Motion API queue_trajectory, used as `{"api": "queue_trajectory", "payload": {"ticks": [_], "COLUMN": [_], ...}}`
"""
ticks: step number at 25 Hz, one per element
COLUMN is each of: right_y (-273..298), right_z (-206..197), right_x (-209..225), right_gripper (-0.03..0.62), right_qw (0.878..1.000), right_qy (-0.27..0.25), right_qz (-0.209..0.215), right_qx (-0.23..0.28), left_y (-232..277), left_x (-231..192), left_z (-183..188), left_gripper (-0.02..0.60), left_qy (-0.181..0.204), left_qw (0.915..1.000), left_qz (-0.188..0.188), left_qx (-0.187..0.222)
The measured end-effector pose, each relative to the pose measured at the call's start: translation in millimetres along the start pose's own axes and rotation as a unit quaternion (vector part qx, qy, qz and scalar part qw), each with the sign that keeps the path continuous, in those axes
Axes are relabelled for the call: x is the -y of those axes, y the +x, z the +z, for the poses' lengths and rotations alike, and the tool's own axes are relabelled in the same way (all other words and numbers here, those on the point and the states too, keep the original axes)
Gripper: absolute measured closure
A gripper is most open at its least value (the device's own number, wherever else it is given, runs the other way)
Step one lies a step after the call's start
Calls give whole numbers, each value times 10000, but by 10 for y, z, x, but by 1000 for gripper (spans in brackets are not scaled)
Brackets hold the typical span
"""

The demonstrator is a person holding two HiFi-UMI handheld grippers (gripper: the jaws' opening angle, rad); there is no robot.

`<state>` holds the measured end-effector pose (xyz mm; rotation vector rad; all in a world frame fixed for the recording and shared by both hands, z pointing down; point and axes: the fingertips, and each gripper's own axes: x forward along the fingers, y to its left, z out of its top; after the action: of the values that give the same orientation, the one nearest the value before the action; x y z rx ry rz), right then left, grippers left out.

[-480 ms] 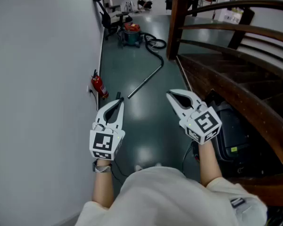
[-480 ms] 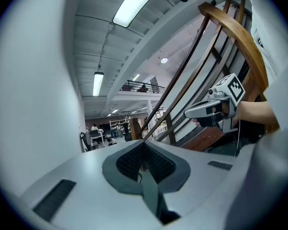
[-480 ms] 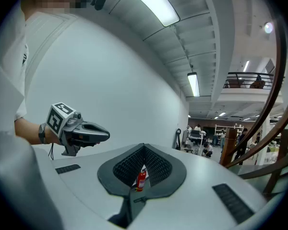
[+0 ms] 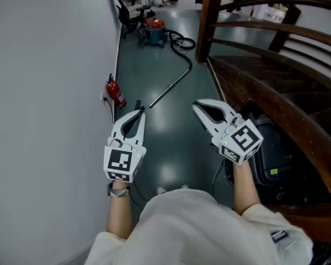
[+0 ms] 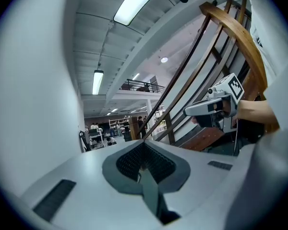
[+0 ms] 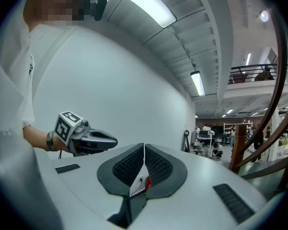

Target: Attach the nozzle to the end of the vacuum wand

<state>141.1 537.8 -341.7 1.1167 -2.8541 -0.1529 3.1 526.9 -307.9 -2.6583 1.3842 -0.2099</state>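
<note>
The left tool (image 4: 138, 114) is clenched, its jaws pressed together with nothing between them, and it points level over the floor (image 4: 165, 148). The right tool (image 4: 201, 109) is clenched and empty too, held level just beside it, the two apart. A dark case (image 4: 271, 154) lies on the floor under the stairs (image 4: 265, 87), to the right of the right tool. A red extinguisher (image 4: 116, 94) stands against the wall (image 4: 44, 93), just ahead of the left tool. Beyond both tools the wand (image 4: 171, 86) lies flat on the floor, slanting away to the right, well apart from either tool. At its far end it joins the hose (image 4: 181, 42), which curls back to the vacuum (image 4: 153, 33) standing near the wall.
</note>
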Motion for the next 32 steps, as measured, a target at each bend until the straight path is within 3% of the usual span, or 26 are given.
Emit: {"api": "queue_trajectory", "payload": {"ticks": [13,32], "right_y": [25,-109], "right_z": [13,-235], "right_x": [7,218], "right_gripper": [566,565], "right_qw": [9992,9995], "right_qy": [107,93], "right_qz": [373,294], "right_qx": [87,-116], "left_y": [109,156], "left_x": [98,345], "left_z": [-75,-195], "left_gripper": [588,588], "left_qy": [-103,-111], "left_qw": [9999,9994], "left_qz": [-85,-69], "left_qx": [-40,-310]}}
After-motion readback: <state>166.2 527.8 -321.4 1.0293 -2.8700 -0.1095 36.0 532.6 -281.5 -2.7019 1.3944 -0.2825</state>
